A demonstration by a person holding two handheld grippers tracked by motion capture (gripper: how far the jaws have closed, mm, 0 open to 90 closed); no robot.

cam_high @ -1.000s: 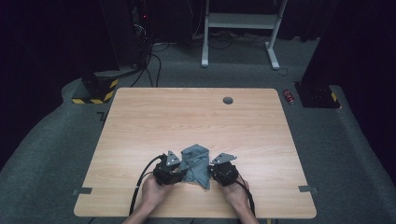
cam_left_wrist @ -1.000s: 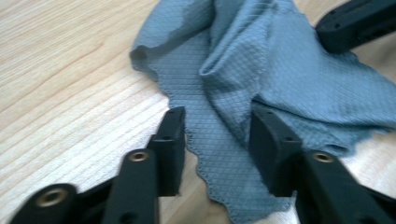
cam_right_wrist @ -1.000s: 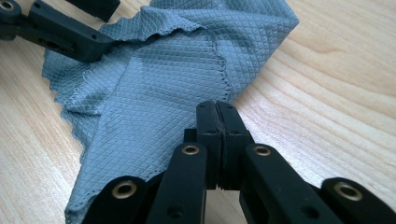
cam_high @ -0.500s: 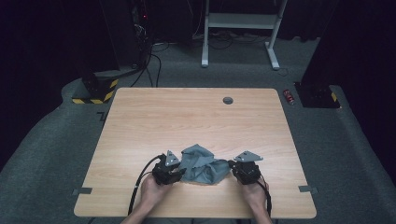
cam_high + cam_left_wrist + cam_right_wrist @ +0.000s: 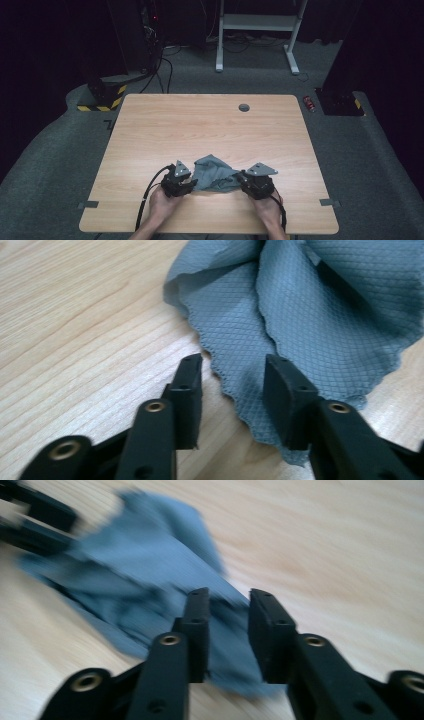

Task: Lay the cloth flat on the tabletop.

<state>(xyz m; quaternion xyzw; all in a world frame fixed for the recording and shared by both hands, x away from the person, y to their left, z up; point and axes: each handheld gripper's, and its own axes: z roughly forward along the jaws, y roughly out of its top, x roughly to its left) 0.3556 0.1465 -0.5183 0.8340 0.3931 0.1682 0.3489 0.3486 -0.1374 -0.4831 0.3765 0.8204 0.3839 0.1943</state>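
Right tongs [image 5: 244,178] have just been opening and slid right, letting go of the cloth [image 5: 215,172]; left tongs [image 5: 188,183] sit released too. Cloth's crumpled lower-center on the table [image 5: 200,125], soft and floppy, so probably pinch its scalloped edge.

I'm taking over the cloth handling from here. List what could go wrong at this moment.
1. The right gripper has just been opening; its jaws stand apart over the grey cloth, so that end may slump back into a heap.
2. The left gripper straddles the cloth's scalloped edge without pinching it; closing now might catch several folded layers, or none.
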